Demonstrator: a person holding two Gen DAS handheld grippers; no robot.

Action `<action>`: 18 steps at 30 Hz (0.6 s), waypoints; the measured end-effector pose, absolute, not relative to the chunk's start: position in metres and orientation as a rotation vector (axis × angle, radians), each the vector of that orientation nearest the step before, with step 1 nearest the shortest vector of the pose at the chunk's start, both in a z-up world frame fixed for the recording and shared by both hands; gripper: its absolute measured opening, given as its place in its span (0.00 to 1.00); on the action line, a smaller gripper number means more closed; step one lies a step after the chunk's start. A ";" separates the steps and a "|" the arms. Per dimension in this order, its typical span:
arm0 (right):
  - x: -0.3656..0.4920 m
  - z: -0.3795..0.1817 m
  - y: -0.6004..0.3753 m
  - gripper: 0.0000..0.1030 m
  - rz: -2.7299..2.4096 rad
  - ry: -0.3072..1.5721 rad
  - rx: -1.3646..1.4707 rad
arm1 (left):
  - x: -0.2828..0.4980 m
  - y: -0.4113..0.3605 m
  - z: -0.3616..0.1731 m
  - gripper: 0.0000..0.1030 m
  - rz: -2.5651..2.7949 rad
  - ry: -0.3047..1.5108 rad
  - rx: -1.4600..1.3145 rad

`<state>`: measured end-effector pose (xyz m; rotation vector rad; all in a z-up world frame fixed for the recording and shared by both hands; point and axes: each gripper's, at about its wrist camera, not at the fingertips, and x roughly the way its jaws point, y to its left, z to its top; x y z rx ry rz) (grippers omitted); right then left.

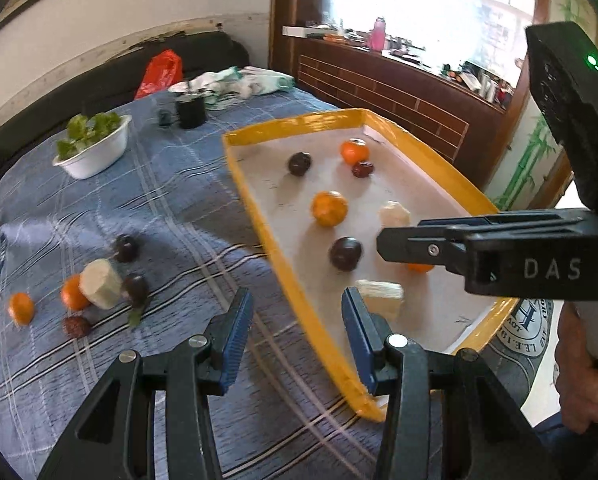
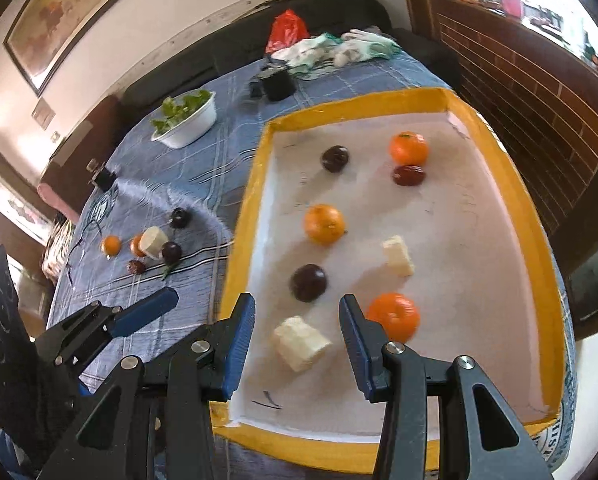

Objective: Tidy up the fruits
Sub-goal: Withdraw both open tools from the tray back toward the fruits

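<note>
A yellow-rimmed tray (image 2: pixel 243 216) with a white floor holds three oranges (image 2: pixel 323 224), two dark plums (image 2: pixel 309 282), a red date (image 2: pixel 409 175) and two pale cut chunks (image 2: pixel 301 344). My right gripper (image 2: pixel 297 336) hovers open over the tray's near end, above one pale chunk, gripping nothing. My left gripper (image 1: pixel 297 332) stands open above the tray's left rim (image 1: pixel 259 216), empty. On the cloth to its left lie two oranges (image 1: pixel 21 307), a pale chunk (image 1: pixel 99 284), two dark plums (image 1: pixel 126 247) and a date (image 1: pixel 76 326).
A white bowl of greens (image 1: pixel 93 148), a black cup (image 1: pixel 191 110), gloves (image 1: pixel 235 80) and a red bag (image 1: pixel 159 72) sit at the far side of the blue checked cloth. A brick-patterned wall and a cluttered sill run along the right. A person's hand (image 1: pixel 583 376) holds the right gripper.
</note>
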<state>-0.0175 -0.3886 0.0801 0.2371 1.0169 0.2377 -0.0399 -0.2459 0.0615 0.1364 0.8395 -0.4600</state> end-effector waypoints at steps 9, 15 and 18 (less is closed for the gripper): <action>-0.022 0.087 -0.347 0.47 0.305 1.013 0.153 | -0.042 -0.197 0.063 0.44 -0.377 0.839 0.058; -0.027 0.091 -0.324 0.48 0.347 1.008 0.086 | -0.043 -0.155 0.058 0.44 -0.308 0.849 -0.015; -0.029 0.091 -0.316 0.48 0.363 1.009 0.060 | -0.040 -0.128 0.049 0.44 -0.252 0.868 -0.060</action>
